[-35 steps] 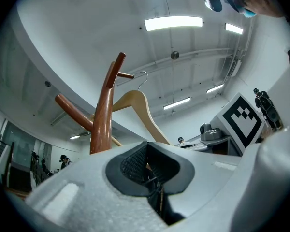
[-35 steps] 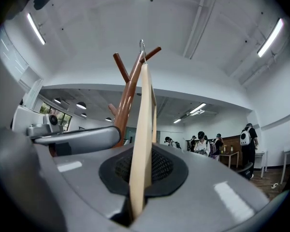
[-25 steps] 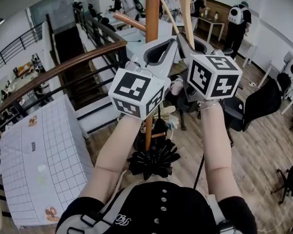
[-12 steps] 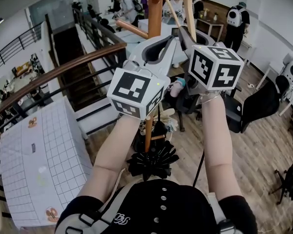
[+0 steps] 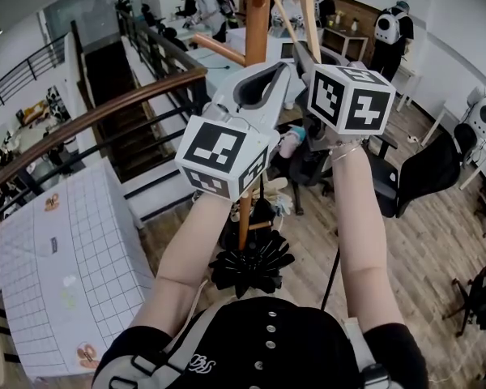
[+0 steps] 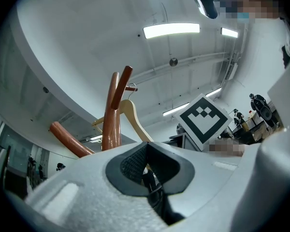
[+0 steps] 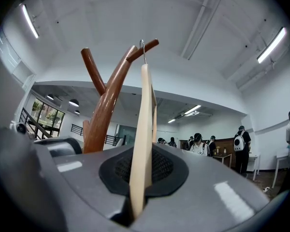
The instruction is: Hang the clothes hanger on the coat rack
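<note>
Clothes hanger: wooden, clamped edge-on in the right gripper and raised against the coat rack. Its wire hook is at an upper peg's tip; I cannot tell whether it is seated. Left gripper: jaws together, empty, near the trunk. Risk: letting go before the hook catches would likely drop the hanger, and a sideways tug could slip it off the peg's end.

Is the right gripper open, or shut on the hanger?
Shut on the hanger: its wooden arm stands pinched between the jaws of the right gripper.
</note>
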`<state>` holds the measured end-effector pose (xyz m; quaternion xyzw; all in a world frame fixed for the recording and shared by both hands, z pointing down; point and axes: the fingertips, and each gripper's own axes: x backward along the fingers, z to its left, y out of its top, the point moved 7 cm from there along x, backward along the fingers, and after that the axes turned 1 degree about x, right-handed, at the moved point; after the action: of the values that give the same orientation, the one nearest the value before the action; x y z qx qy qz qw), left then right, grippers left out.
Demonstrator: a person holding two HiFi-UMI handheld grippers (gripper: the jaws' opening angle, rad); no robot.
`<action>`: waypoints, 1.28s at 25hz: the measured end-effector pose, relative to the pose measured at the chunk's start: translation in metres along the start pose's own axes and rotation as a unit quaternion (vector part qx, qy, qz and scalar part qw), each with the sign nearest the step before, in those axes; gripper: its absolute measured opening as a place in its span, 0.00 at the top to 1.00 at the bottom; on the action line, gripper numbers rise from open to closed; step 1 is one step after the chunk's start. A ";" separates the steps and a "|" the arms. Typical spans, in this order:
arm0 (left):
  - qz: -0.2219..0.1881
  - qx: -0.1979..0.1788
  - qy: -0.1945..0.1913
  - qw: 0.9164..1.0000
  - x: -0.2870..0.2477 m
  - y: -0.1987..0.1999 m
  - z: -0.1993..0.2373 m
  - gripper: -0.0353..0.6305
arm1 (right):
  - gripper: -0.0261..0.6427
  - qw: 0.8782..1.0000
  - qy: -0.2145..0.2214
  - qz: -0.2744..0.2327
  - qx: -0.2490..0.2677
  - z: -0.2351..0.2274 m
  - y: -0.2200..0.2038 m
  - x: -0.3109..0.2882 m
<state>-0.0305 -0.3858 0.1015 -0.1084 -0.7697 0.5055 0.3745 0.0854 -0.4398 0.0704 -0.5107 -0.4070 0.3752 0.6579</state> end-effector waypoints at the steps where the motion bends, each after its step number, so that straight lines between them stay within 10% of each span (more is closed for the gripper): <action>1: -0.001 0.001 0.001 1.000 0.001 0.000 0.001 0.95 | 0.96 1.000 -0.001 0.001 0.001 0.000 0.000 -0.001; 17: 0.010 -0.001 0.019 1.000 0.014 -0.009 0.006 0.95 | 0.86 0.999 0.040 -0.029 -0.010 0.024 -0.003 0.017; 32: 0.045 0.010 0.012 0.999 0.046 -0.032 -0.019 0.95 | 0.56 0.994 0.076 -0.075 -0.031 0.049 -0.012 0.066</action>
<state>-0.0426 -0.3629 0.1547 -0.1454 -0.7545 0.5284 0.3610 0.0670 -0.3641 0.0995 -0.5261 -0.4045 0.2715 0.6970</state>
